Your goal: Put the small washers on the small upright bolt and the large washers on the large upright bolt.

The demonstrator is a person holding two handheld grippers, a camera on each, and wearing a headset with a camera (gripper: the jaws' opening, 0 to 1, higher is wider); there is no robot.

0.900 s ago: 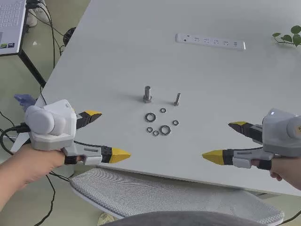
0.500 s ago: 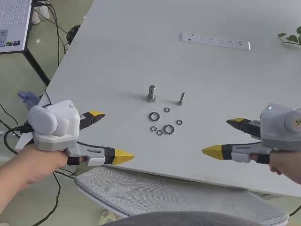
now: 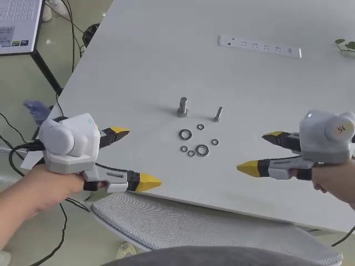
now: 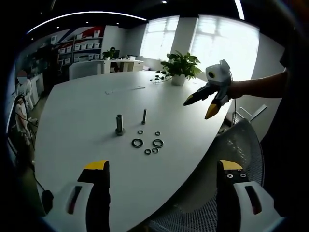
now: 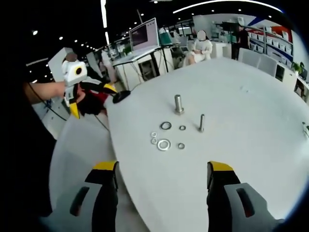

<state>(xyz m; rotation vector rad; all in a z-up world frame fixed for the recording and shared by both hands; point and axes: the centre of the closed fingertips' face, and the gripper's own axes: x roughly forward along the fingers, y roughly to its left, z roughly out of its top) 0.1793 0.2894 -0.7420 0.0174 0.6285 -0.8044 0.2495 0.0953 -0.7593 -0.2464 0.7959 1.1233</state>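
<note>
The large bolt (image 3: 182,107) and the small bolt (image 3: 218,114) stand upright on the white table (image 3: 166,61). Just in front of them lie two large washers (image 3: 185,134) (image 3: 202,150) and several small washers (image 3: 200,127). My left gripper (image 3: 136,156) is open and empty at the near left table edge. My right gripper (image 3: 256,151) is open and empty to the right of the washers. In the left gripper view its own jaws (image 4: 163,166) frame the bolts (image 4: 119,124) and washers (image 4: 137,142). The right gripper (image 5: 163,166) faces the large bolt (image 5: 179,104) and washers (image 5: 163,144).
A white power strip (image 3: 259,46) lies at the far side of the table. A grey mesh chair (image 3: 183,221) sits under the near edge. A laptop (image 3: 19,22) on a stand and cables are off to the left. A plant (image 3: 346,45) is at the far right.
The head view has shifted slightly. My right gripper has moved a little inward toward the washers, still open. The left gripper has hardly moved.
</note>
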